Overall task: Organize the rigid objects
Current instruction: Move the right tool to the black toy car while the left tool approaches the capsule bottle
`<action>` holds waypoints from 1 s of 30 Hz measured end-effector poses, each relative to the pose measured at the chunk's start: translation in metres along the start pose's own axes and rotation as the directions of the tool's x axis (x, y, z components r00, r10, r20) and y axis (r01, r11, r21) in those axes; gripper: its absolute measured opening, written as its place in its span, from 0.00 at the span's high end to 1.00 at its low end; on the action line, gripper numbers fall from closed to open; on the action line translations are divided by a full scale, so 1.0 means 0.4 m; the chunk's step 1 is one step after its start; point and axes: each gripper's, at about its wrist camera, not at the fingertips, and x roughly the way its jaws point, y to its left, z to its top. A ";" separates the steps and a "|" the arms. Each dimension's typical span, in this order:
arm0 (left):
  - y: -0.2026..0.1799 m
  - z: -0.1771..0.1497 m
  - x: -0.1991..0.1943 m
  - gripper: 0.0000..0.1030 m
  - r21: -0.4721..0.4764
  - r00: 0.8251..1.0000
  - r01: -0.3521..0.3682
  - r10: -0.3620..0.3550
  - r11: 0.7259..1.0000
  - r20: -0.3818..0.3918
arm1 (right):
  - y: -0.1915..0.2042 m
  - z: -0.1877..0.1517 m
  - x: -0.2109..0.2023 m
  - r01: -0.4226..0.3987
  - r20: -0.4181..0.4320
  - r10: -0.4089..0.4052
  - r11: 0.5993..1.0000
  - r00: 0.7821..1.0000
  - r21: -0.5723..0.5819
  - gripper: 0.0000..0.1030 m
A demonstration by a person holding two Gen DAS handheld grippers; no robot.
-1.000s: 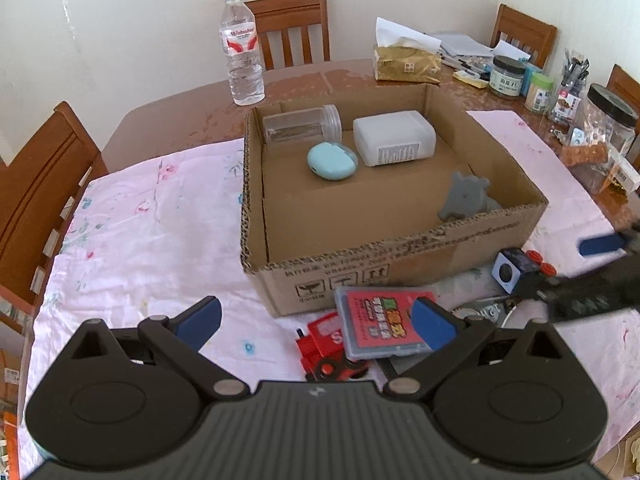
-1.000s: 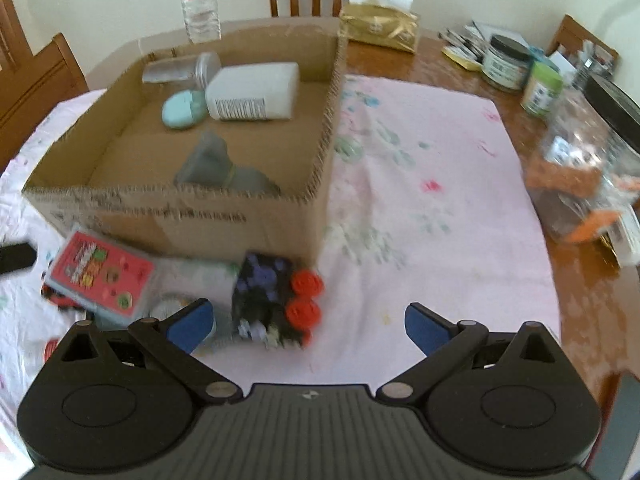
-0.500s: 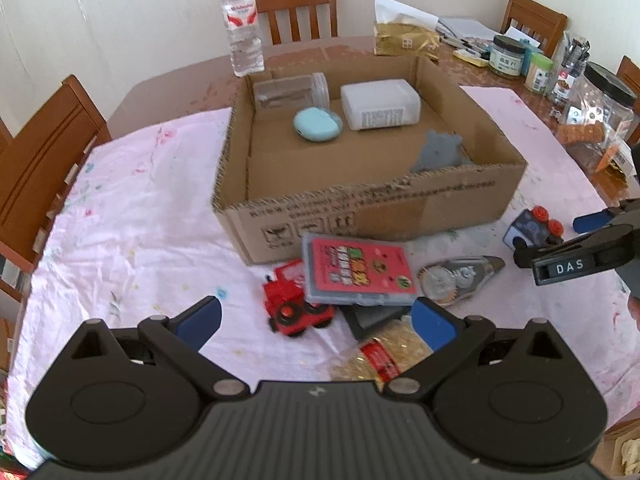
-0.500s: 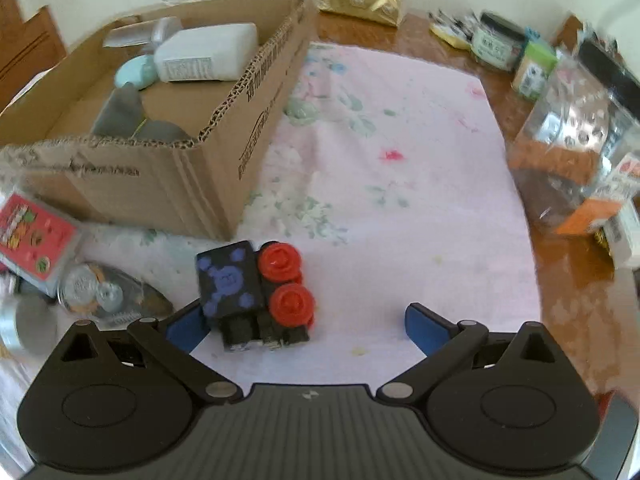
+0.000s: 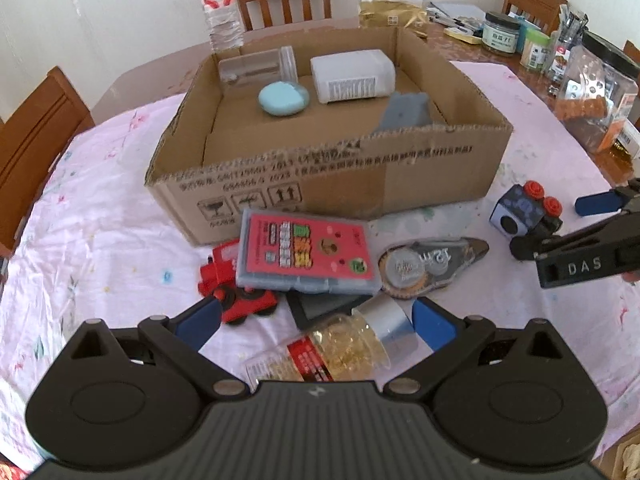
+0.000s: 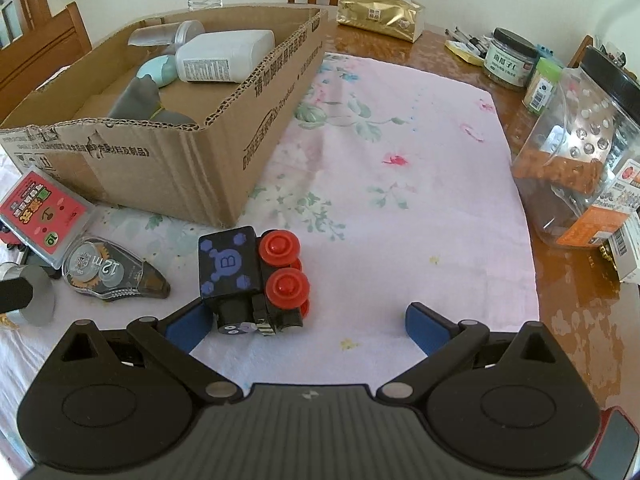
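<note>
A cardboard box holds a clear jar, a teal case, a white bottle and a grey piece. In front lie a red card case, a red toy truck, a correction tape and a bottle of yellow grains. My left gripper is open around that bottle's cap end. My right gripper is open; the black toy train with red wheels stands between its fingers, against the left one.
A pink flowered cloth covers the table. A big clear jar with a black lid, small jars, a gold tissue pack and a water bottle stand around. Wooden chairs ring the table.
My left gripper pulled back from the box and came over the grain bottle. My right gripper moved in on the toy train, which now sits between its fingers.
</note>
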 end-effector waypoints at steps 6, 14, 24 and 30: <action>0.028 -0.046 -0.029 0.02 -0.048 1.000 -0.010 0.009 0.999 -0.021 | -0.002 -0.016 -0.008 -0.005 0.032 0.005 1.000 0.999 -0.010 0.00; 0.062 -0.105 -0.008 0.02 -0.121 0.999 0.009 -0.015 0.993 -0.046 | -0.001 -0.018 -0.008 -0.007 0.044 0.008 1.000 0.999 -0.016 0.00; 0.071 -0.118 0.026 0.00 -0.102 0.999 0.048 -0.050 0.994 -0.012 | 0.000 -0.037 -0.023 -0.028 0.041 0.030 0.999 0.999 -0.045 0.00; 0.072 -0.119 0.030 0.00 -0.088 0.998 0.058 -0.058 0.994 0.006 | 0.008 -0.036 -0.022 -0.061 0.040 0.066 0.993 0.997 -0.097 0.00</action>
